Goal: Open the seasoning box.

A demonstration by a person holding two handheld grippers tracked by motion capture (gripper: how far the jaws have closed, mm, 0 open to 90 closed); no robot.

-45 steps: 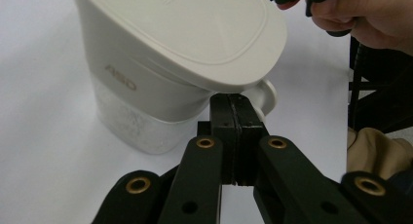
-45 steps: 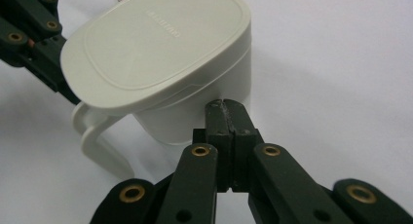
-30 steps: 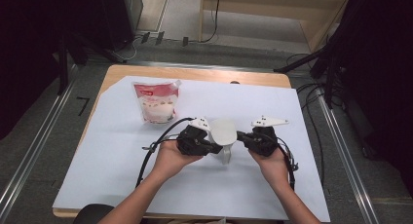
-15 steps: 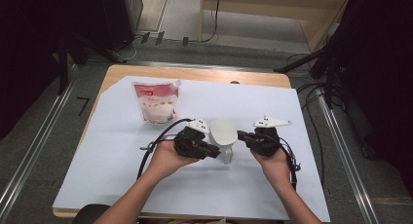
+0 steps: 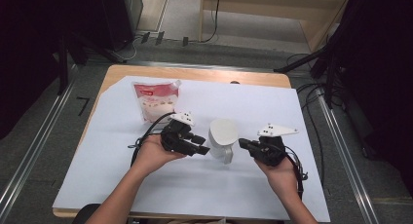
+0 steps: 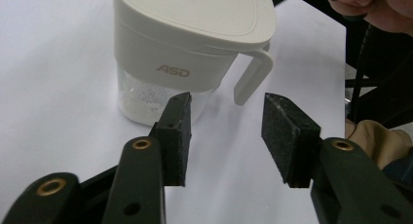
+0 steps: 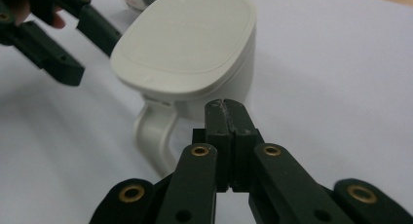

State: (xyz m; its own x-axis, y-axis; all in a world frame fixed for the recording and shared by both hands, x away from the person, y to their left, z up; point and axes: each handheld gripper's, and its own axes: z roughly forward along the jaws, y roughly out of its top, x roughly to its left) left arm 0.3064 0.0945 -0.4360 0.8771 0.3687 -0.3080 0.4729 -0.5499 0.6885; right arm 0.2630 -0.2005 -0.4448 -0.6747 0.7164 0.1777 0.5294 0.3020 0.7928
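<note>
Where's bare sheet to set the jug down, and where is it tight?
Free: the white sheet right of the pouch and beyond the jug, and its near strip by the table edge between the forearms. Tight: around the jug, with the left gripper and right gripper flanking it.

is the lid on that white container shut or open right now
Shut. The lid sits flat and flush all round the top of the white container, with no gap in either gripper view.

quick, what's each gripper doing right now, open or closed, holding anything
Left gripper: open, jaws just been opening, nothing between them, short of the white container.
Right gripper: closed, holding nothing.
</note>
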